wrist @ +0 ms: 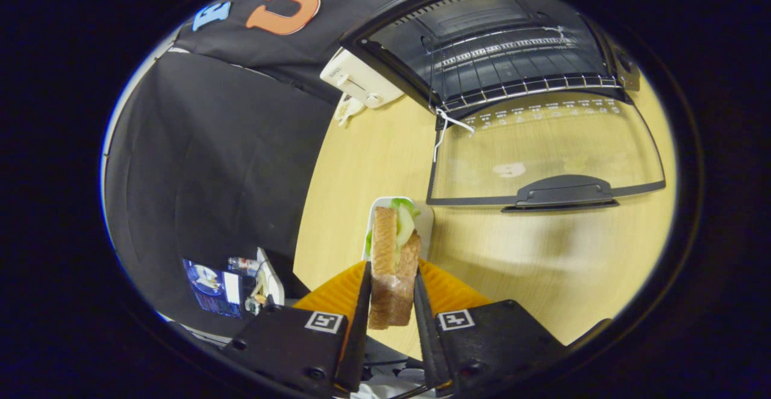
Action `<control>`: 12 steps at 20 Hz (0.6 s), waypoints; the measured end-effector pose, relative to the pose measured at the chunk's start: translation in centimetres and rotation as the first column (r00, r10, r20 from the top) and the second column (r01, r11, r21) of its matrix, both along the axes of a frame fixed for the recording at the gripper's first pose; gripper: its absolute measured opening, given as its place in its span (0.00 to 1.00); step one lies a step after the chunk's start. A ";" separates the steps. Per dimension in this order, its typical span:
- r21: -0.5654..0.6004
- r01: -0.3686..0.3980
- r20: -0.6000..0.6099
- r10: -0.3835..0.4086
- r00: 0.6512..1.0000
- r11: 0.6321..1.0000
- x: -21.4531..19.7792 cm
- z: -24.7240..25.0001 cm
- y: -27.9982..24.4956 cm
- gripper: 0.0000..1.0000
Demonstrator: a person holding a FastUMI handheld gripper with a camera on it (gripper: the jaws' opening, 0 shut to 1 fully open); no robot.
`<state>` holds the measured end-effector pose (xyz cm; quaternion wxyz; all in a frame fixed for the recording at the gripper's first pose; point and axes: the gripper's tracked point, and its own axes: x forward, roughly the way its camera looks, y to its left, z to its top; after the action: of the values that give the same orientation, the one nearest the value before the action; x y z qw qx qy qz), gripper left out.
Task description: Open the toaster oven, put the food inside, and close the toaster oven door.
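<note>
Brown toasted sandwich (393, 266) with green leaves and a pale slice inside, standing on its edge, squeezed between the two fingers of the hand-held gripper (391, 302). Both fingers (360, 308) pressing on the bread, one on each side, only a sandwich-width apart. Hanging above a light wooden tabletop (542, 266).

Just beyond the sandwich, peeking out behind its top: a small white plate (425, 221), lying on the wood.

Farther ahead, well past the fingers: a black toaster oven (494, 43) with its door down and wide open. Showing a silver wire rack (512, 79) inside the dark box. Clear glass door (542, 146) lying flat toward the gripper, with a black handle (563, 193) at its near edge and wood showing through the glass. Thin white string (449, 125) dangling at the near corner of the rack, by the door hinge.

Sitting beside the oven, on the far side of the table: a small white box (358, 78) with a round knob.

Off the table edge, lower down beside the fingers: some small bright things (229, 284), too tiny and blurry to tell apart.
</note>
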<state>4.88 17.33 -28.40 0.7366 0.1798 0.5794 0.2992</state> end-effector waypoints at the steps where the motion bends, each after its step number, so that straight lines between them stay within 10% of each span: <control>1: 0.007 -0.002 0.005 0.002 1.000 1.000 -0.1 0.1 0.1 0.42; 12: 0.218 0.013 0.036 -0.021 0.999 0.976 -0.9 5.0 -0.3 0.36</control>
<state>3.97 17.00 -23.43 0.7258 0.2587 0.5275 0.3579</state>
